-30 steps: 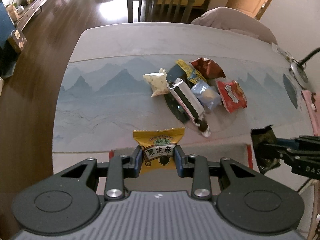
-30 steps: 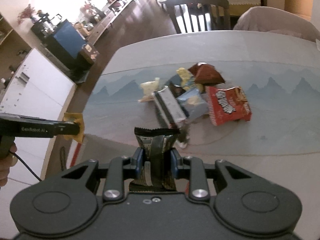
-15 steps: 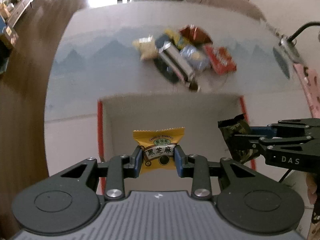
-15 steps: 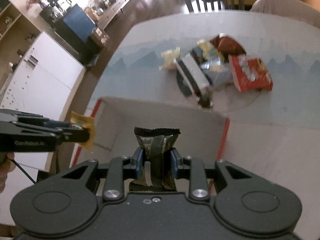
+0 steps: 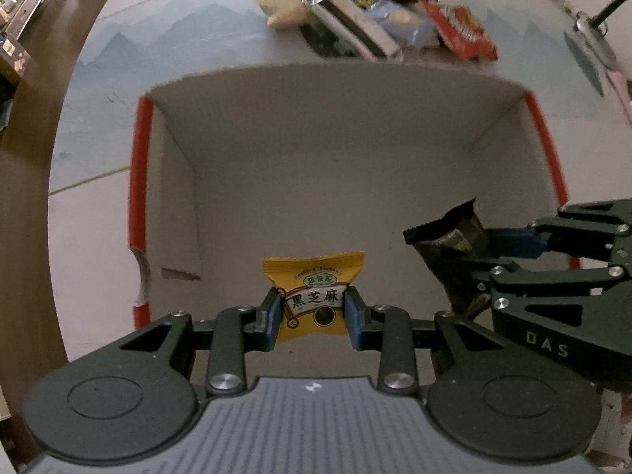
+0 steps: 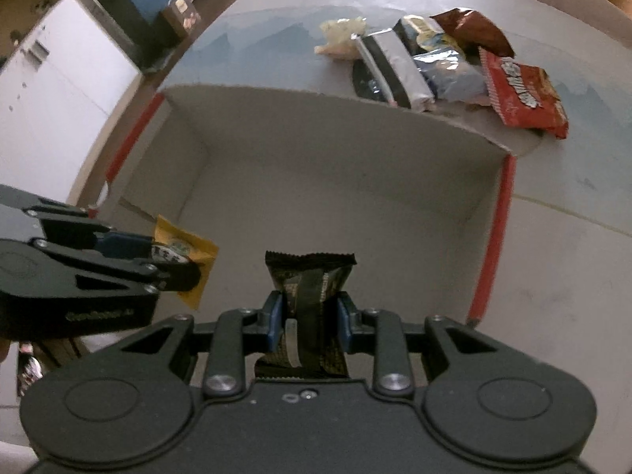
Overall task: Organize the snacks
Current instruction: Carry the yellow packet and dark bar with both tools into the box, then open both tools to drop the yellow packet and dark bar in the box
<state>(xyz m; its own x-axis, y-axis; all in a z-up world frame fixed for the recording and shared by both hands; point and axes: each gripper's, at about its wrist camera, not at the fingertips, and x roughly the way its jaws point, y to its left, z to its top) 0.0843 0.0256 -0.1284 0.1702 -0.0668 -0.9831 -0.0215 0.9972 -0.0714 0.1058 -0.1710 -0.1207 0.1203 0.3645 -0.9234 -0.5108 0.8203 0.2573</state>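
My left gripper (image 5: 314,312) is shut on a yellow sesame snack packet (image 5: 314,284) and hangs over the open cardboard box (image 5: 335,150) with red edges. My right gripper (image 6: 308,316) is shut on a dark snack bar (image 6: 310,276), also above the box's inside. In the left wrist view the right gripper (image 5: 474,260) comes in from the right with the dark snack bar (image 5: 450,237). From the right wrist view the left gripper (image 6: 173,254) shows at the left with the yellow packet (image 6: 193,249). A pile of snacks (image 5: 379,19) lies on the table beyond the box.
The pile holds a red packet (image 6: 521,94), a blue packet (image 6: 450,71), a silver-black packet (image 6: 395,67), a brown packet (image 6: 470,27) and a pale packet (image 6: 339,31). A lamp base (image 5: 588,35) stands at the far right. The table edge and wooden floor (image 5: 27,118) lie left.
Both grippers have sunk toward the box with their snacks still held. The box now fills the middle of both views, and the snack pile has slid to the top.
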